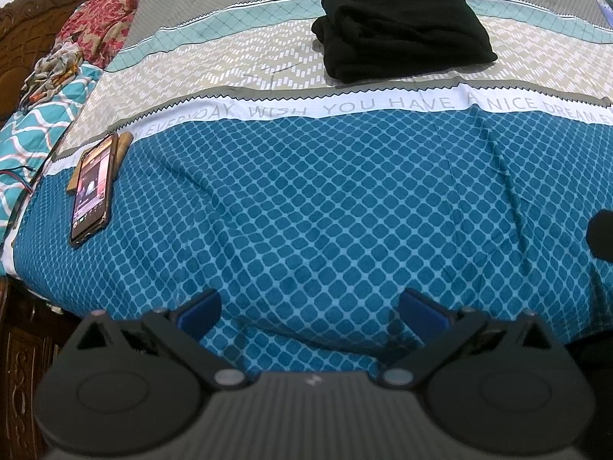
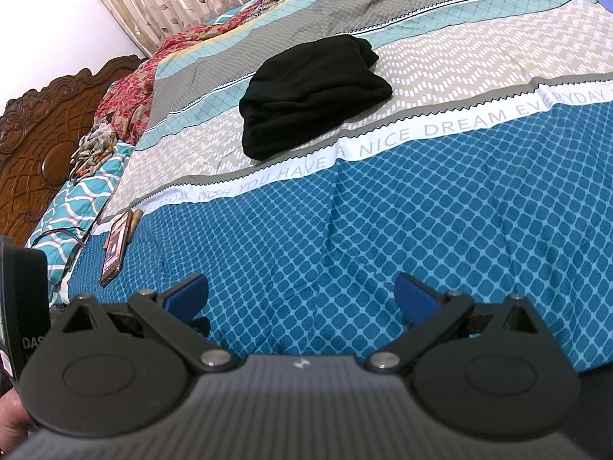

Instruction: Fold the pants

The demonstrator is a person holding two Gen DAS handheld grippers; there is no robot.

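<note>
Tools hung over the blue-checked near part of the bedsheet (image 1: 345,199): the left tool (image 1: 310,312) and right tool (image 2: 300,293) each stood spread, holding nothing. Well ahead, the folded black pants (image 1: 402,27) lay on the beige band. At the left edge lay a phone (image 1: 92,189), screen lit.

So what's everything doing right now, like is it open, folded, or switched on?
left gripper: open, holding nothing, above the bedsheet.
right gripper: open, holding nothing.
black pants: folded into a bundle, lying on the bedsheet, apart from both grippers.
phone: screen lit, lying face up near the bed's left edge.
</note>
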